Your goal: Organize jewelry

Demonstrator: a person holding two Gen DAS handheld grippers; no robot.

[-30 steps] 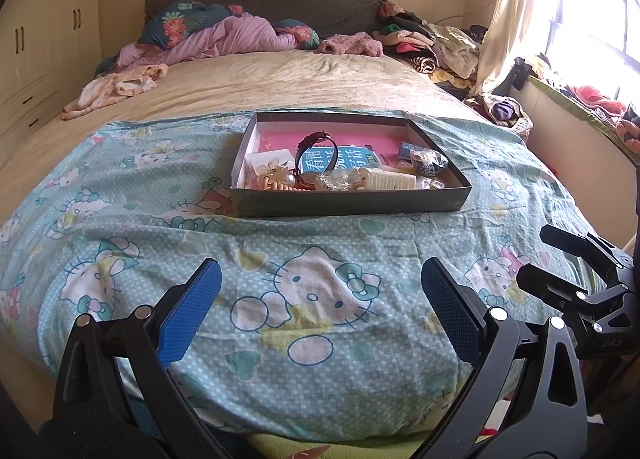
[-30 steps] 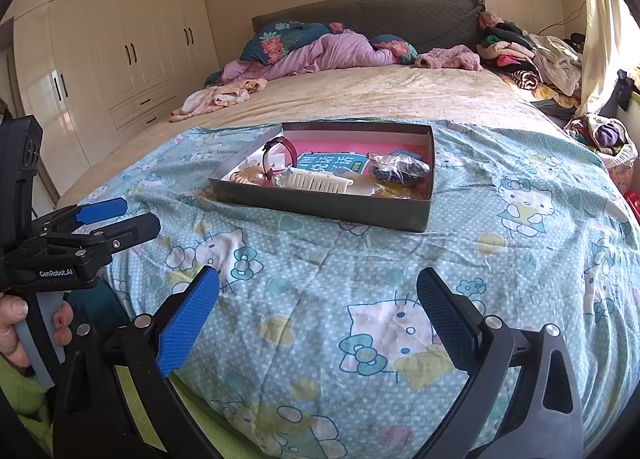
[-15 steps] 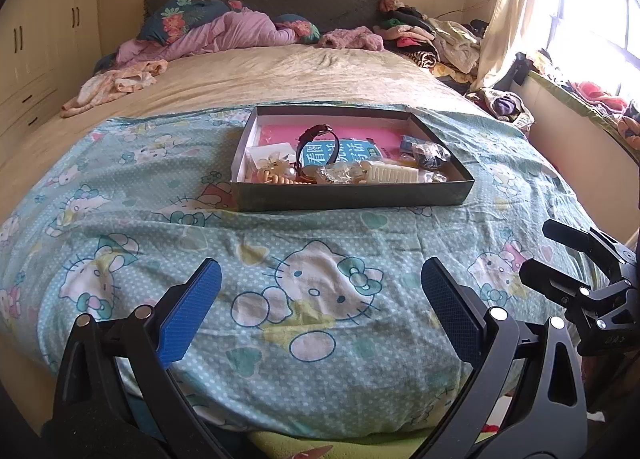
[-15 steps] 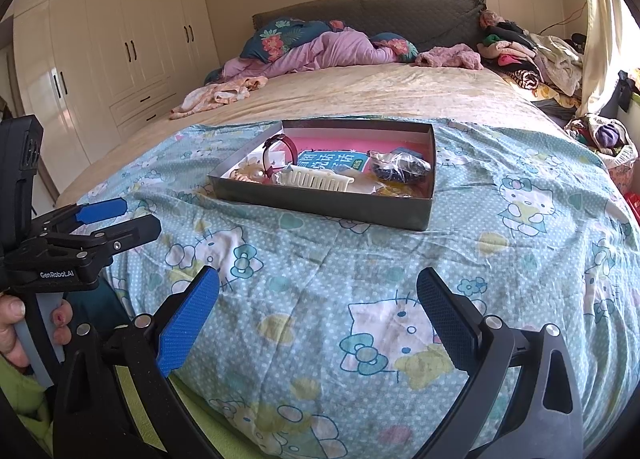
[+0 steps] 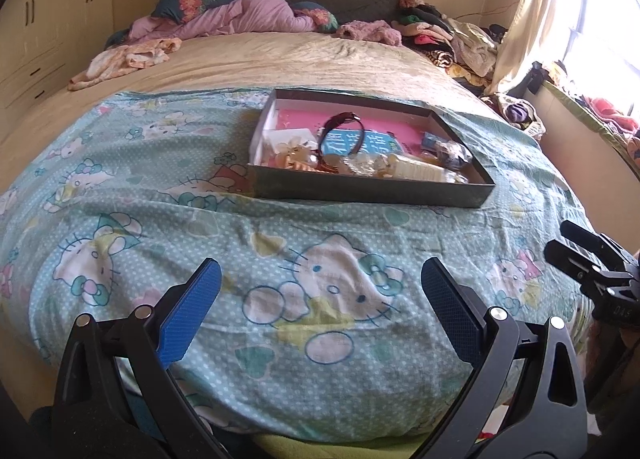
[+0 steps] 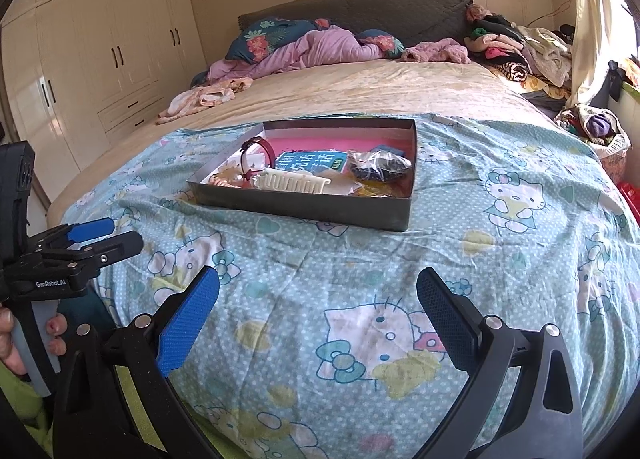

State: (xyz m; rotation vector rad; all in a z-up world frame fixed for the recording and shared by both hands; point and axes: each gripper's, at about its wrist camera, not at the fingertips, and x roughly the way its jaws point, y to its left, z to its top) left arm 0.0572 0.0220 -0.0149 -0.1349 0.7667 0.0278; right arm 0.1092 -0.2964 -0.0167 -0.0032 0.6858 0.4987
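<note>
Jewelry sits in the shallow box (image 5: 360, 191) mid-frame, well beyond both grippers. Left gripper (image 5: 320, 311) and right gripper (image 6: 318, 313) hover at the bottom of their frames, jaws spread wide, holding nothing, over the cartoon-cat sheet (image 5: 160, 243). Inside the box: a dark red bracelet (image 6: 260, 149), a cream comb (image 6: 294, 182), a bagged dark piece (image 6: 378, 166). Clothes (image 6: 516, 47) heap at upper right

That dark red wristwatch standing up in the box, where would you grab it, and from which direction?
Probably from above. The dark red wristwatch stands on edge as an open loop in the shallow grey cardboard box, its arch rising above the clutter. Close the gripper across the top of the strap, one finger inside the loop, one outside.
</note>
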